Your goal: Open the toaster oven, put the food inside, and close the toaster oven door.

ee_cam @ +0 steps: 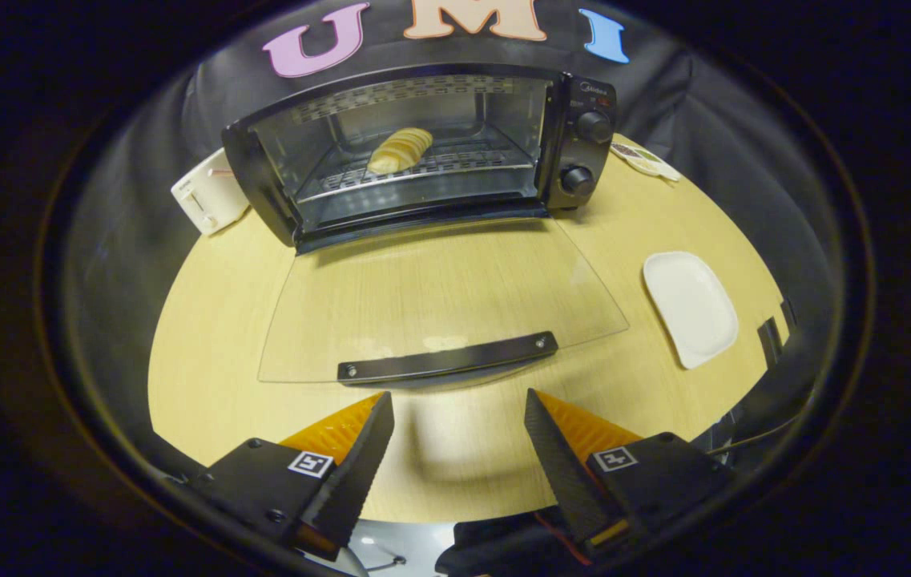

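Gripper (459, 401) spread wide, holding nothing. Toaster oven (423, 152) straight ahead, glass door (439, 296) dropped flat toward me. Bread (401, 150) already on rack (455, 164) inside. I judge closing is what remains. Door handle (447, 358) lies just ahead of fingertips, long axis crosswise to my fingers, roughly centred between them. Bare table (207, 336) left of door; white plate (691, 308) right, apart from door edge. Room to lift door upward looks open.
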A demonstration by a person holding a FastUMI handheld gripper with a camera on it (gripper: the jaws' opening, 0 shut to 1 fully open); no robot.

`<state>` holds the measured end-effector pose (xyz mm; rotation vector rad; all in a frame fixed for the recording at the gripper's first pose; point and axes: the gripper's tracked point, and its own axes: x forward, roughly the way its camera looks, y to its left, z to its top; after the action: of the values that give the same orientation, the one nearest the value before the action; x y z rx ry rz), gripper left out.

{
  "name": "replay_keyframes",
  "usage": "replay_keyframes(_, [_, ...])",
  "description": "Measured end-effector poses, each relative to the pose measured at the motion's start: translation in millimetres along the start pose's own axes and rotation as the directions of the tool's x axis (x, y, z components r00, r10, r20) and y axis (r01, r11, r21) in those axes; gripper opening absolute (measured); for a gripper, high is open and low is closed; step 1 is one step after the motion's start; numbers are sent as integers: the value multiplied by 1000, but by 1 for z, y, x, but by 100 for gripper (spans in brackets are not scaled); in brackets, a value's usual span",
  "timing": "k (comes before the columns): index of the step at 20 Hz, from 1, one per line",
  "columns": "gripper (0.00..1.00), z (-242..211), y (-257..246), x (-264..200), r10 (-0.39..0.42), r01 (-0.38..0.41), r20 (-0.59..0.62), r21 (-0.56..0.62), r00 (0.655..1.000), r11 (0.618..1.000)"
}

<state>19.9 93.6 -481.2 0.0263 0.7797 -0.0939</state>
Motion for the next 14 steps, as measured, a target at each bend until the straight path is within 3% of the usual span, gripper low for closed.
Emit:
replay_keyframes(7, [100,8,4,-1,22,-21,17,-22,1000,1000])
replay_keyframes(12, [98,21,6,-12,-1,-2,-18,-160,1000,987])
replay_keyframes(14, [97,26,7,-20,4,-7,-19,-152,1000,988])
